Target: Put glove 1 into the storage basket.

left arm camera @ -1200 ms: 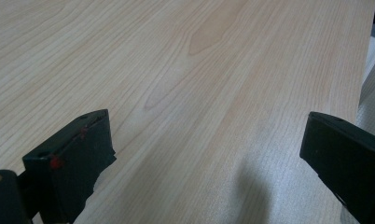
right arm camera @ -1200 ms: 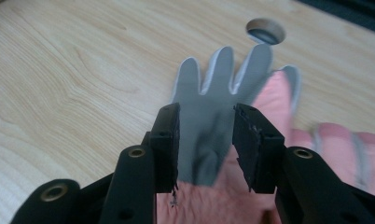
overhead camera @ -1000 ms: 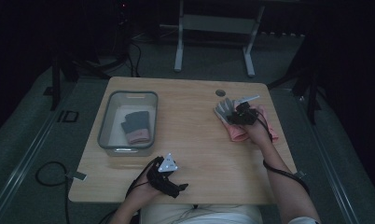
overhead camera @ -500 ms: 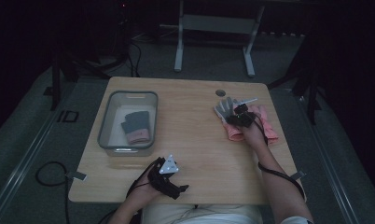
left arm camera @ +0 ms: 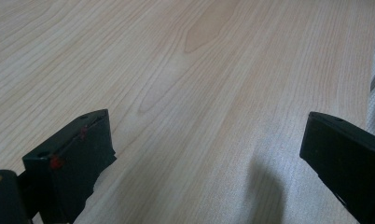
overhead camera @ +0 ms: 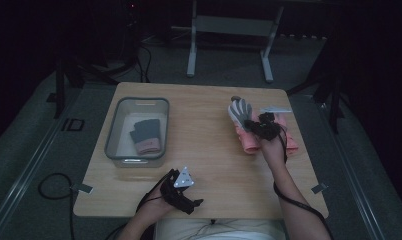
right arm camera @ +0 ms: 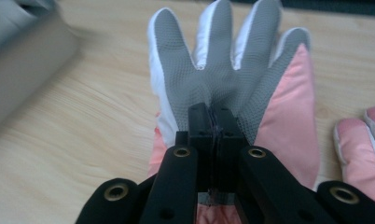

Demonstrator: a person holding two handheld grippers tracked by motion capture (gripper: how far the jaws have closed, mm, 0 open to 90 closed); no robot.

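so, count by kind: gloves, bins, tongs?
Pink-and-grey gloves: 2, one pinched in the right tongs, one lying beside it
Dark glove, pink cuff: 1, in the bin
Clear bin: 1
Tongs: 2, with the left tongs open
Total: 6

We count two hand-held grippers: the left hand-held gripper [overhead camera: 181, 189] at the near edge of the surface [overhead camera: 204, 145], and the right hand-held gripper [overhead camera: 261, 126] on the far right. We count one bin [overhead camera: 137, 131] with one dark glove [overhead camera: 147, 136] inside. We count two pink gloves: one [right arm camera: 223, 88] in the right gripper's jaws, another [right arm camera: 363, 144] beside it. We see one small round thing [overhead camera: 235, 98] near the far edge.
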